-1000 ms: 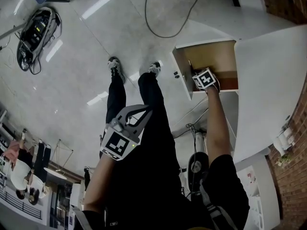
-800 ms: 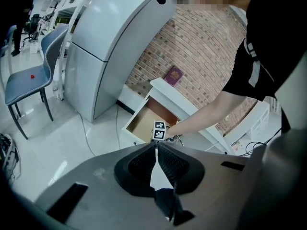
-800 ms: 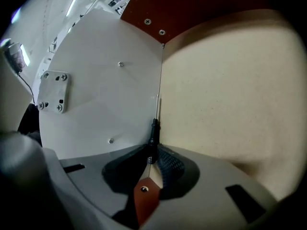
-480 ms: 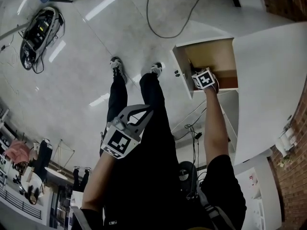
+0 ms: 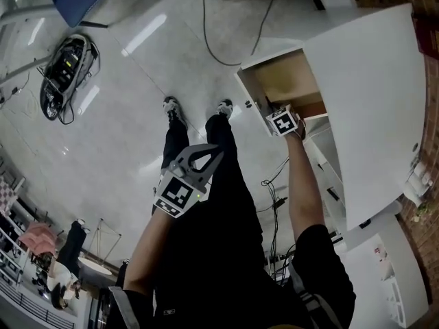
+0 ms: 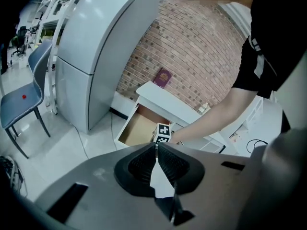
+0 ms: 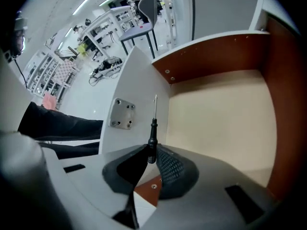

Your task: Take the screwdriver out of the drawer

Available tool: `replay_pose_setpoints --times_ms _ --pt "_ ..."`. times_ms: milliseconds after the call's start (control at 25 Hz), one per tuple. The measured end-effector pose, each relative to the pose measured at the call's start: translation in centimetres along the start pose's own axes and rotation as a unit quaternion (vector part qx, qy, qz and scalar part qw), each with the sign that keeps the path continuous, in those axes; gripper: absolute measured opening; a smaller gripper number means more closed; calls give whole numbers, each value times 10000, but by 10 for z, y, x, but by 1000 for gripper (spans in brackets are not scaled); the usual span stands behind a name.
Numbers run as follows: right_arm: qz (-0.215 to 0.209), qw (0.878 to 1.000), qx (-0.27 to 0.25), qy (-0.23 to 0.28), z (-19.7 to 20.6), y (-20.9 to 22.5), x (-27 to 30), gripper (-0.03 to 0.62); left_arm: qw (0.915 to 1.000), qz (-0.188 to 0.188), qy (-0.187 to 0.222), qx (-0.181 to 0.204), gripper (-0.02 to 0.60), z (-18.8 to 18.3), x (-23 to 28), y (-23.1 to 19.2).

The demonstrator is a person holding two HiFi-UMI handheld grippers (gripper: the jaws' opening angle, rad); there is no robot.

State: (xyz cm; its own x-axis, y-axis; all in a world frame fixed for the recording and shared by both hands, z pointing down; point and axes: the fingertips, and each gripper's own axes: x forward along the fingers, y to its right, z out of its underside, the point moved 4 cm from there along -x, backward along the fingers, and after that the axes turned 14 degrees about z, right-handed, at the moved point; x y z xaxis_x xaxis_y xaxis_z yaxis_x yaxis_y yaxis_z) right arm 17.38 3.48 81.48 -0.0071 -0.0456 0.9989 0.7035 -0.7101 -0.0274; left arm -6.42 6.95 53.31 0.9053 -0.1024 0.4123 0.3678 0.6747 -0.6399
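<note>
Right gripper view shows the right gripper clamped on the black handle of a screwdriver, its thin shaft sticking out over the open drawer beside the white front panel; the left gripper is closed, empty.

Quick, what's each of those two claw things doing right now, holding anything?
Left gripper: closed, empty.
Right gripper: closed on the screwdriver.

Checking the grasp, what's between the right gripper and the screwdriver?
Nothing: right gripper view shows the right gripper clamped directly on the screwdriver handle.
</note>
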Motion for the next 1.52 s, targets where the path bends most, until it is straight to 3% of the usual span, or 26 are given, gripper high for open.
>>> replay_pose_setpoints --times_ms 280,480,920,1320,1520 --pt "269 9989 293 237 19 -10 -52 110 9992 170 -115 340 23 -11 -3 20" --pt "429 9954 601 613 22 -17 -88 110 9956 331 -370 789 23 -14 1 27" --pt "783 9834 1138 1178 63 -30 -183 110 9875 641 -414 1378 23 -39 -5 79" --pt "1311 9648 1724 1494 78 -48 -252 110 9825 647 -413 1698 23 -49 -50 80" --pt "1614 9488 2099 1725 90 -67 -292 110 9803 782 -249 1796 23 -55 -56 84"
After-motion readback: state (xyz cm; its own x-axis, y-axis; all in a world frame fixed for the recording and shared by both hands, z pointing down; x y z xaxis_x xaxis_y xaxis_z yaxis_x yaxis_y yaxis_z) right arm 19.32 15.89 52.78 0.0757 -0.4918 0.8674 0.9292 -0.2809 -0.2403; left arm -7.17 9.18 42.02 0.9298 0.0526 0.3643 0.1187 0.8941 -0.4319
